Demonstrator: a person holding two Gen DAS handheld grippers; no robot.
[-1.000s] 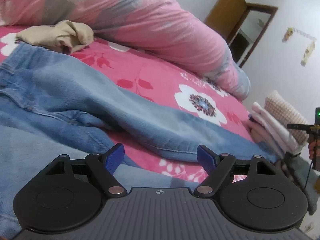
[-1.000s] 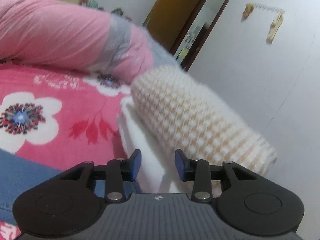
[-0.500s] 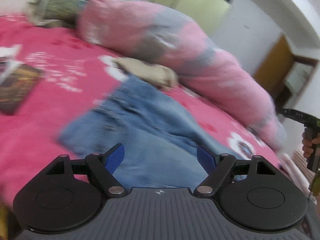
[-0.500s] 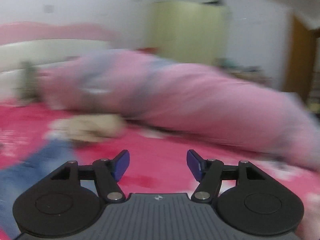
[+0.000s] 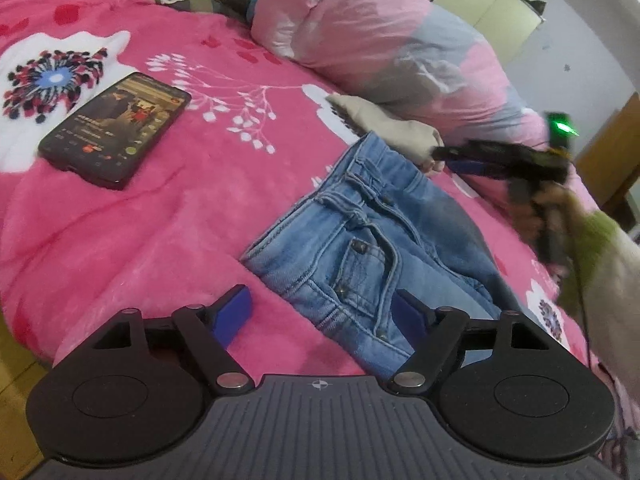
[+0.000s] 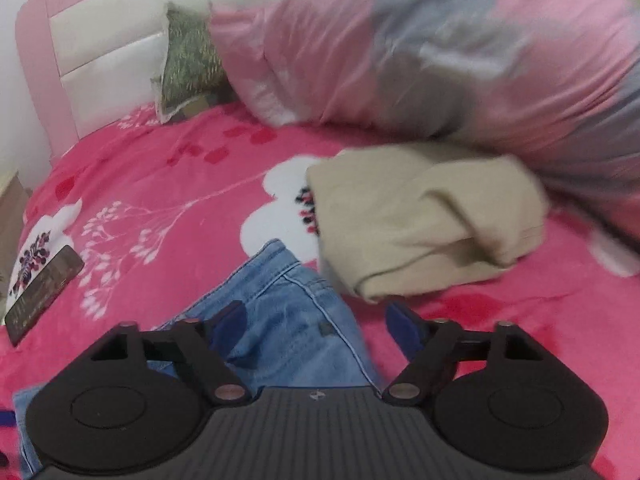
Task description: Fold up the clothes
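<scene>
In the left wrist view, a phone [image 5: 116, 130] with its screen lit lies flat at the left of the frame on the pink flowered bedspread [image 5: 168, 216]. At the lower centre, the left gripper [image 5: 323, 312] has its 2 blue pads spread wide with nothing pinched; the waistband corner of the jeans [image 5: 372, 240] lies between and just beyond them. The jeans sit unfolded in the middle of the frame, waistband toward the upper centre, touching a beige garment [image 5: 384, 128]. Behind that runs a rolled pink and grey quilt [image 5: 380, 36]. At the right, the right gripper [image 5: 452, 160], held in a blurred hand [image 5: 548, 204], reaches over the far waistband corner. In the right wrist view, the right gripper [image 6: 316, 326] has just been opening and now stands wide, nothing clamped, with the denim waistband under its left pad and the beige garment just past it at the centre right. No containers show in either view.
</scene>
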